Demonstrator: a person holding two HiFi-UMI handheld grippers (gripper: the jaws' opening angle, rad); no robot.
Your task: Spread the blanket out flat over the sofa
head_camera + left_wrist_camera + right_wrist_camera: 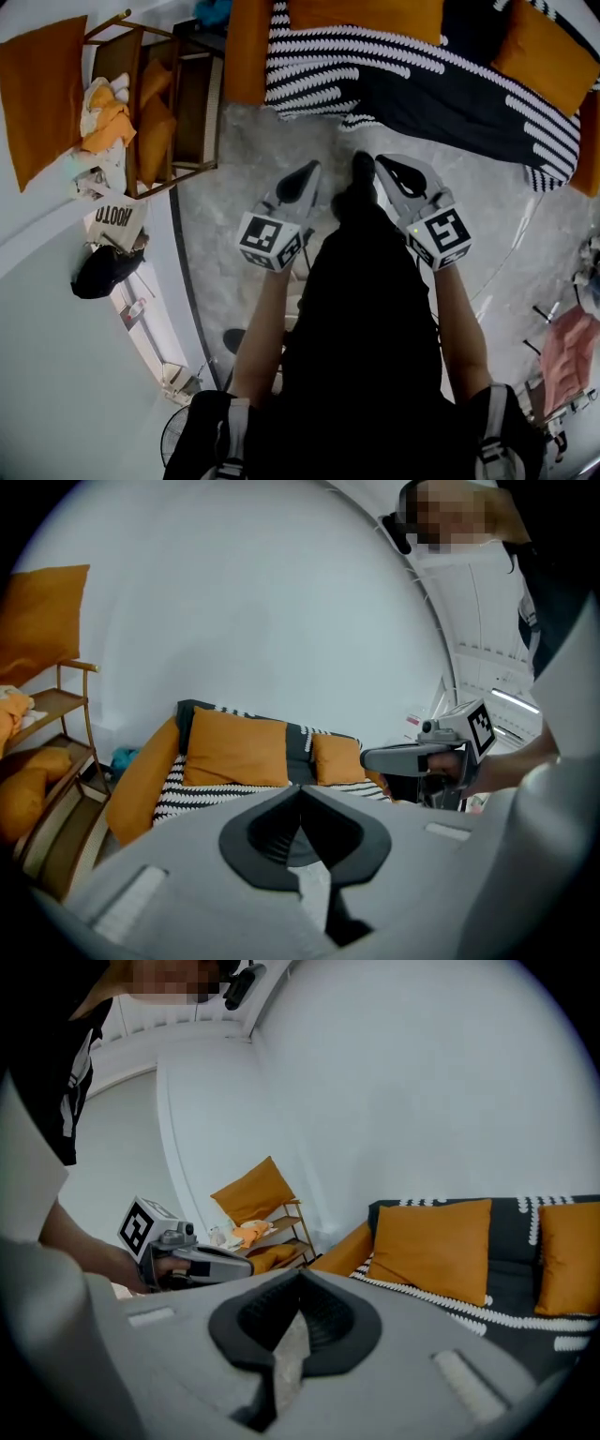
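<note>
Left gripper [302, 178] and right gripper [398, 172] closed, empty; blanket [441, 89] draped on sofa [246, 47] at twelve o'clock. Next up, probably: approach, open, grasp.

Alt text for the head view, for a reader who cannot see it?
A person stands on a marbled floor holding the left gripper and right gripper, both shut and empty, toward an orange sofa draped with a black-and-white blanket. A wooden shelf with orange cushions stands at left.

Sofa [246, 52] cut by top edge; cushions [366, 17] cover blanket [441, 89] far edge.
</note>
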